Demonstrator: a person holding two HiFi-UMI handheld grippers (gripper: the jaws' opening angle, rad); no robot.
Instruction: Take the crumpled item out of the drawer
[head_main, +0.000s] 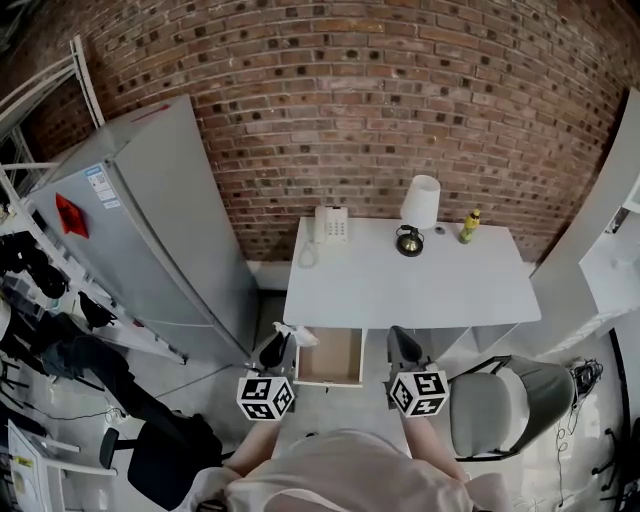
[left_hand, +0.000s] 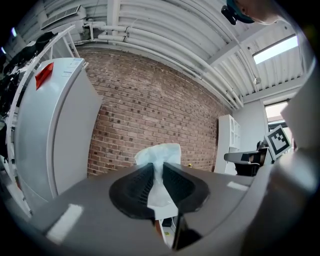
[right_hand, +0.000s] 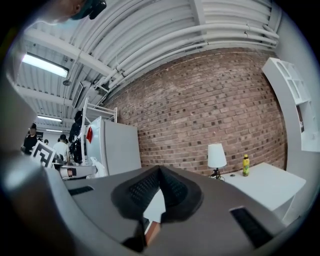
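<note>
Left gripper view shows my left gripper (left_hand: 158, 172) clamped on the tissue (left_hand: 159, 151). The pads pinch its thin lower part, and the crumpled top flares out just past the jaw tips. In the head view the tissue (head_main: 298, 335) sits at the tip of that gripper (head_main: 273, 352), just beside the left front corner of the open drawer (head_main: 328, 381) and, as far as I can judge, already clear of it.

To finish the step well, I would hold the squeeze steady, since so light a thing could slip from a loose pinch. I would carry it up and to the left, away from the drawer's edge, so that no loose fold catches on the rim.

My right gripper (right_hand: 159, 169) is closed with nothing between its jaws, and it hangs just right of the drawer (head_main: 403, 346).

Both forearms reach forward from my chest, side by side, with the drawer between them. Each gripper tilts upward, towards the brick wall beyond the desk (head_main: 400, 290).
</note>
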